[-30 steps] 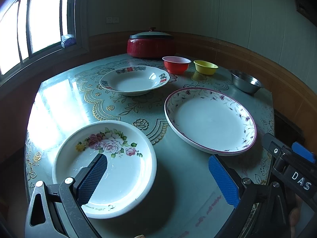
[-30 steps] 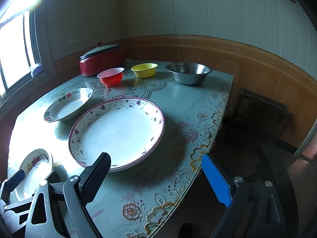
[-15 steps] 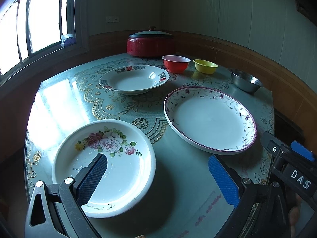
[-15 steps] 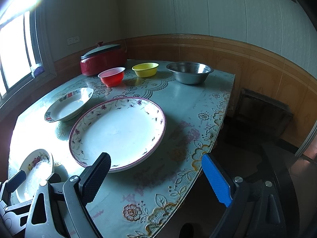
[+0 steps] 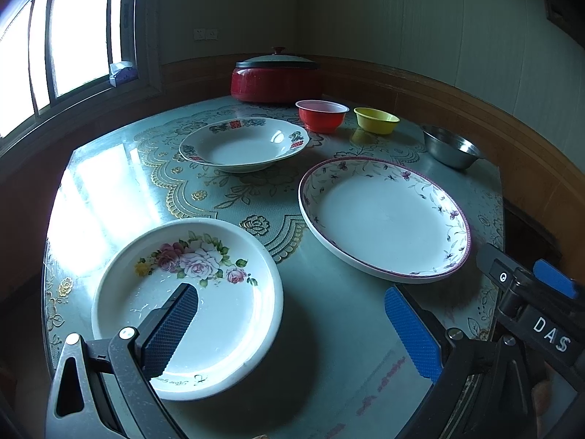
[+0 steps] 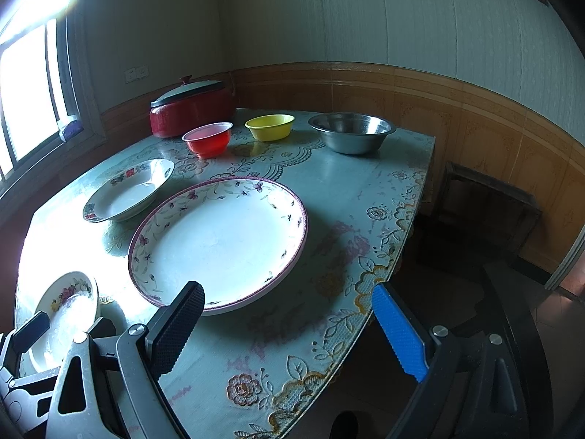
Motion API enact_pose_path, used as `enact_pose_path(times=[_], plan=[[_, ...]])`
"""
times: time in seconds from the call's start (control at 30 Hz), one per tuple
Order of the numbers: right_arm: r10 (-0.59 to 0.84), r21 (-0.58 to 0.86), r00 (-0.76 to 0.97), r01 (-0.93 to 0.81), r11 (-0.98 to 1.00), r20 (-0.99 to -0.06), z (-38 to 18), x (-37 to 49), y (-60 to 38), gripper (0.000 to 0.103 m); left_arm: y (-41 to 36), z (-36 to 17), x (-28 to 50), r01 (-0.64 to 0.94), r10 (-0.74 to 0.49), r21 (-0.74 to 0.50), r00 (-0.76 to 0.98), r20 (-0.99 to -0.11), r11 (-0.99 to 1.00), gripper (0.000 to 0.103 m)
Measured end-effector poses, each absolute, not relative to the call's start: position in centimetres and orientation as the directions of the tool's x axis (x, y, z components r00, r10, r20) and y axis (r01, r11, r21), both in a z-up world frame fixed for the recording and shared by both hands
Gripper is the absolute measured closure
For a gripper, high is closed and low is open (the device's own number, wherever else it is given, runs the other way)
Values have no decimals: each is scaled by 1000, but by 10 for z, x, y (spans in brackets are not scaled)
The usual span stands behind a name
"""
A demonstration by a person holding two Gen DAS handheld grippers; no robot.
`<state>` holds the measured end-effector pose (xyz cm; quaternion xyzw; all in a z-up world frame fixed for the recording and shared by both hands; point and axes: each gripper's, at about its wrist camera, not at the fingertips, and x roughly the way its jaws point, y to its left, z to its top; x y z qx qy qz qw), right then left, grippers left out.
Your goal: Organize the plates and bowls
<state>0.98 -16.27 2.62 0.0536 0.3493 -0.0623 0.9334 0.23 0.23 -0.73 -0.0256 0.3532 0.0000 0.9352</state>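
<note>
White rose plate [image 5: 204,292] under left claw [image 5: 292,325], jaws apart, prob. first pick; right claw [image 6: 289,329] apart, empty, near big plate [image 6: 219,237] on counter [image 6: 347,190].

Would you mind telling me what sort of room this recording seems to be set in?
Probably a home dining room: a table under a floral cloth carries plates and bowls, a lidded red pot stands at its far edge, and wood-look wainscoting lines the walls beside a window.
</note>
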Motion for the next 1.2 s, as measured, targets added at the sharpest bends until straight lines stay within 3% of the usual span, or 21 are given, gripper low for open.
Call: enact_pose_path(times=[0.27,0.47,0.63,0.73,0.77,0.87,1.0,1.2], plan=[[63,169,723,75,983,-688,18,16,-174,8,7,-15,8,91,-213,-210,699,-683,973,0],[212,298,666,16,954,-715,6,29,-194,8,5,-12,13,109,-234,-220,681,-694,969,0],[354,458,648,-9,889,-674,9,46,-225,8,11,-7,14,100,-225,-218,697,-681,971,0],[377,452,643,-54,891,-667,18,64,-233,8,12,-2,19,121,-253,-238,693,-675,964,0],[399,453,624,-80,888,-671,20,72,-234,10,10,1,20,132,-259,-236,697,-668,963,0],[419,420,590,-146,896,-690,25,102,-236,39,4,9,26,151,-267,-231,714,-647,961,0],[440,351,516,-267,898,-735,22,147,-234,64,-8,10,40,119,-214,-187,719,-661,975,0],[428,275,399,-384,881,-811,8,219,-230,71,-33,10,62,76,-158,-148,703,-694,986,0]])
